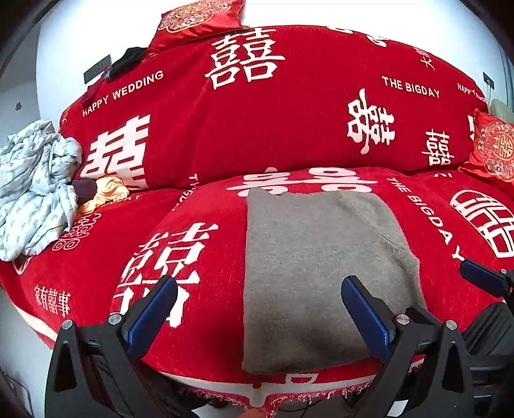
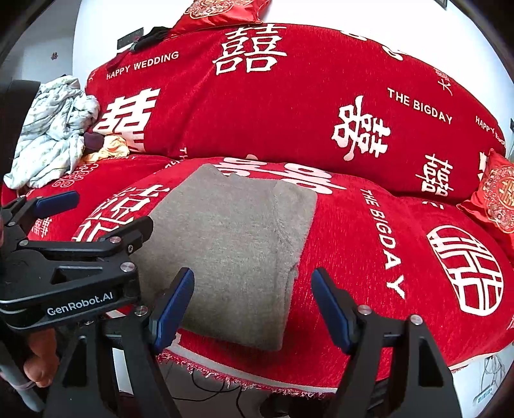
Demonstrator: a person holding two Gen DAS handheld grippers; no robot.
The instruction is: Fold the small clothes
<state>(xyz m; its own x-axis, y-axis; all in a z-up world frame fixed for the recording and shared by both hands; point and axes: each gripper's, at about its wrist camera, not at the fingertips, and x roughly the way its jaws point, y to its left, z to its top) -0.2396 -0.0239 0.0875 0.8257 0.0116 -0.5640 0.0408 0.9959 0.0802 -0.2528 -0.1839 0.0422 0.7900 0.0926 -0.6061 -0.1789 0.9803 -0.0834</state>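
Observation:
A grey knitted garment [image 1: 318, 270] lies folded into a rectangle on the red sofa seat [image 1: 199, 321]; it also shows in the right wrist view [image 2: 234, 244]. My left gripper [image 1: 257, 308] is open and empty, held above the garment's near left edge. My right gripper [image 2: 253, 299] is open and empty above the garment's near right edge. The left gripper also shows in the right wrist view [image 2: 96, 209] at the left, and one fingertip [image 1: 482, 276] of the right gripper shows at the right of the left wrist view.
A crumpled pale blue floral cloth [image 1: 35, 189] and a yellow cloth [image 1: 106, 193] lie at the sofa's left end. Red embroidered cushions sit at the right [image 1: 494, 148] and on top of the backrest [image 1: 199, 16]. The seat's fringed front edge [image 2: 244, 382] is near.

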